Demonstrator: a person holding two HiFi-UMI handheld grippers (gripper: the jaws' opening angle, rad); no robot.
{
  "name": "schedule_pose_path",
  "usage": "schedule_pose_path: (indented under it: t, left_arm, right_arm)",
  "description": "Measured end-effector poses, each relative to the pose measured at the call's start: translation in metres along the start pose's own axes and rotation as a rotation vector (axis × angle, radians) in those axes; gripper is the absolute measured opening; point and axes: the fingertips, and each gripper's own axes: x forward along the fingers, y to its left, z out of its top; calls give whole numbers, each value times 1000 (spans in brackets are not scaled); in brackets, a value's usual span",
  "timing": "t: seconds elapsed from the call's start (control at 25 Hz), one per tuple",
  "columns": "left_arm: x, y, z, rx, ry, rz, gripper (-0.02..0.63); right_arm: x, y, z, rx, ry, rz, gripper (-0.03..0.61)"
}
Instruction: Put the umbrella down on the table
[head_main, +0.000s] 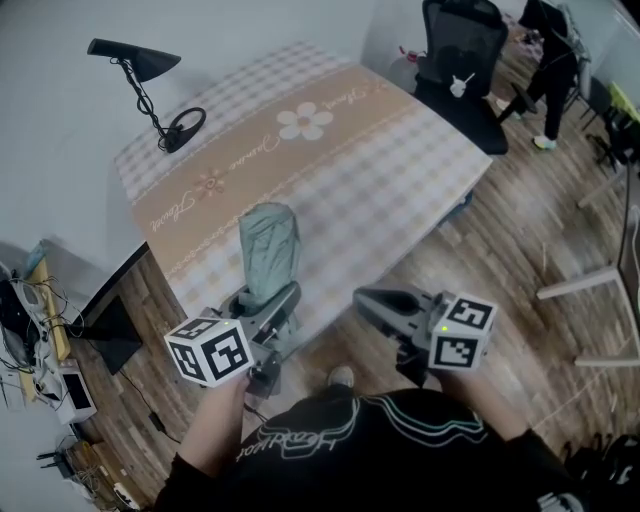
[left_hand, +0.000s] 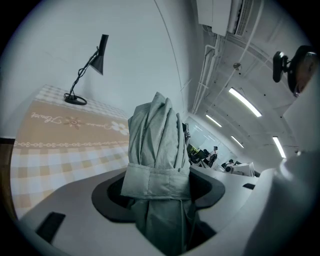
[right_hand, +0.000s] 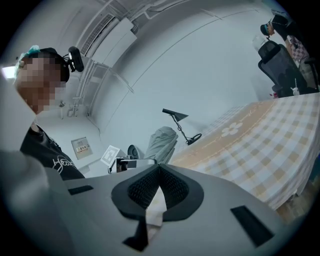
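Brown wood-plank floor (head_main: 500, 250) surrounds a table (head_main: 380, 170) covered in a beige-and-white checked cloth with a printed white flower. A black desk lamp with a round base (head_main: 150, 90) stands at the table's far corner, and a black office chair (head_main: 462, 60) sits beyond the opposite end.

The left gripper (head_main: 268, 302) has its jaws wide apart and clamped on a folded grey-green fabric umbrella (head_main: 268, 250). The umbrella is wrapped by its own strap and stands roughly upright between the pads. It is held at the near edge of the table, not lying on the cloth. The right gripper (head_main: 365, 298) hovers just beside it off the table's edge, with its ribbed black pads together and nothing between them.
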Motion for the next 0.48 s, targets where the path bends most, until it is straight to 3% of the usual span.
schedule_pose_path:
  t: [0.48]
  left_arm:
    - [68, 80, -6, -30, 121, 111, 281]
  right_arm:
    - [8, -53, 0, 65, 6, -59, 11]
